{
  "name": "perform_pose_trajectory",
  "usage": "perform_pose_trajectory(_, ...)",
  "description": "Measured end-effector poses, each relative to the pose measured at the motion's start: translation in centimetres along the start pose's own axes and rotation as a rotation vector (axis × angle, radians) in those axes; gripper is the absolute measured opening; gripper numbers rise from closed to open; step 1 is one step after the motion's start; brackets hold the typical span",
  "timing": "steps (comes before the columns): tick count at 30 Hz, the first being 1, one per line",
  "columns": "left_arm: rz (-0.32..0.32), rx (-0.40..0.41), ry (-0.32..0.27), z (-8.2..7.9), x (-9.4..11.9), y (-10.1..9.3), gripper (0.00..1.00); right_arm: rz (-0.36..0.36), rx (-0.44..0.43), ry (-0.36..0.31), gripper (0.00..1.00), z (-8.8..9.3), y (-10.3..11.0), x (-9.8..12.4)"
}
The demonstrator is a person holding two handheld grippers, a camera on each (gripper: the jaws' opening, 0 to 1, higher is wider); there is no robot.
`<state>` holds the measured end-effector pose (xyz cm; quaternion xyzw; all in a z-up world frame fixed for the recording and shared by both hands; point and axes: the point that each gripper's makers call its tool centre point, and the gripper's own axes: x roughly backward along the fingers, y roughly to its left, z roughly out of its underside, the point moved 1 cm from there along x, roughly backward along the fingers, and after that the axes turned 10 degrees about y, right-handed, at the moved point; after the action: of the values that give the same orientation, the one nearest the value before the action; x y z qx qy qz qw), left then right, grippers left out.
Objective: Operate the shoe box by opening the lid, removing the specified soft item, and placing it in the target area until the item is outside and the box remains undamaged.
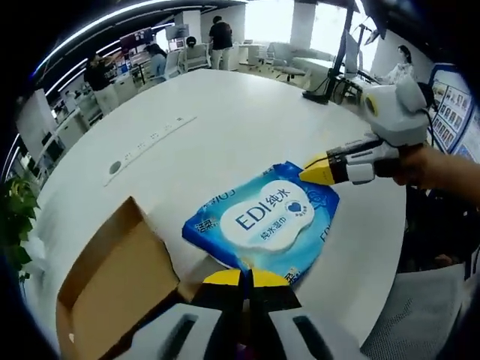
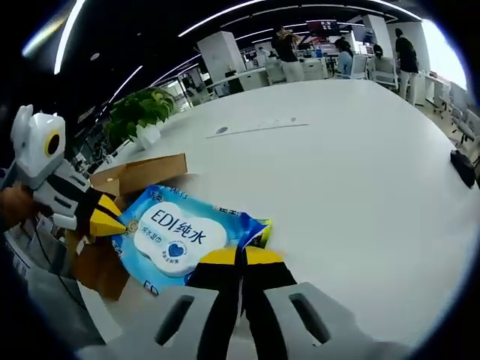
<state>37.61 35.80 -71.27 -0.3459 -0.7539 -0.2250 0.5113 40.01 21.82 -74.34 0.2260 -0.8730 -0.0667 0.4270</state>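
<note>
Wipes pack point(image 1: 264, 217) flat on white surface point(image 1: 225, 120), pinched at opposite edges by left gripper point(image 1: 245, 277) and right gripper point(image 2: 241, 255); shoe box point(image 1: 112, 289) partly cut off.

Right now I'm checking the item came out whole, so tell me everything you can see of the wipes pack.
The wipes pack is a soft, flat blue plastic pouch with a white cloud-shaped label reading EDI and a blue heart. It lies label-up on the white table, outside the open cardboard box. The left gripper and right gripper pinch opposite edges with closed jaws. No tears show.
</note>
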Motion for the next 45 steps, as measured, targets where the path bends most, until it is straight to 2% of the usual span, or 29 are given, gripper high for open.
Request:
perform_pose_trajectory(10, -0.038, -0.094, 0.042, 0.1, -0.7, 0.2, 0.0, 0.024, 0.019, 0.005, 0.0, -0.3, -0.1, -0.8)
perform_pose_trajectory(16, -0.041, -0.11, 0.06, 0.3, -1.2, 0.6, 0.0, 0.031, 0.018, 0.001, 0.0, -0.4, -0.2, -1.2)
perform_pose_trajectory(23, -0.057, -0.155, 0.098, 1.2, -2.0, 0.4, 0.02, 0.042, 0.021, 0.0, 0.0, -0.4, -0.2, -1.4)
perform_pose_trajectory(26, -0.107, -0.235, 0.11, 1.4, -1.9, 0.4, 0.03, 0.049, 0.033, -0.001, 0.0, -0.5, -0.1, -1.3)
perform_pose_trajectory(28, -0.115, -0.273, 0.112, 1.6, -1.9, 0.1, 0.05, 0.058, 0.061, 0.0, 0.0, -0.4, 0.1, -1.3)
perform_pose_trajectory(31, -0.115, -0.275, 0.105, 1.7, -1.8, 0.1, 0.08, 0.062, 0.069, 0.003, 0.0, -0.4, 0.0, -1.3)
perform_pose_trajectory(35, -0.088, -0.259, 0.078, 1.6, -1.4, -0.4, 0.17, 0.07, 0.071, 0.008, 0.0, -0.4, -0.1, -1.1)
perform_pose_trajectory(38, -0.073, -0.254, 0.05, 1.6, -0.9, -0.8, 0.21, 0.077, 0.04, 0.014, 0.0, -0.4, -0.3, -0.9)
perform_pose_trajectory(42, -0.069, -0.238, -0.003, 1.4, -0.1, -0.8, 0.22, 0.076, 0.043, 0.013, 0.0, -0.5, 0.0, -0.6)
perform_pose_trajectory(45, -0.071, -0.223, -0.018, 1.4, 0.5, -0.6, 0.24, 0.09, 0.054, 0.019, 0.0, -0.6, 0.0, -0.7)
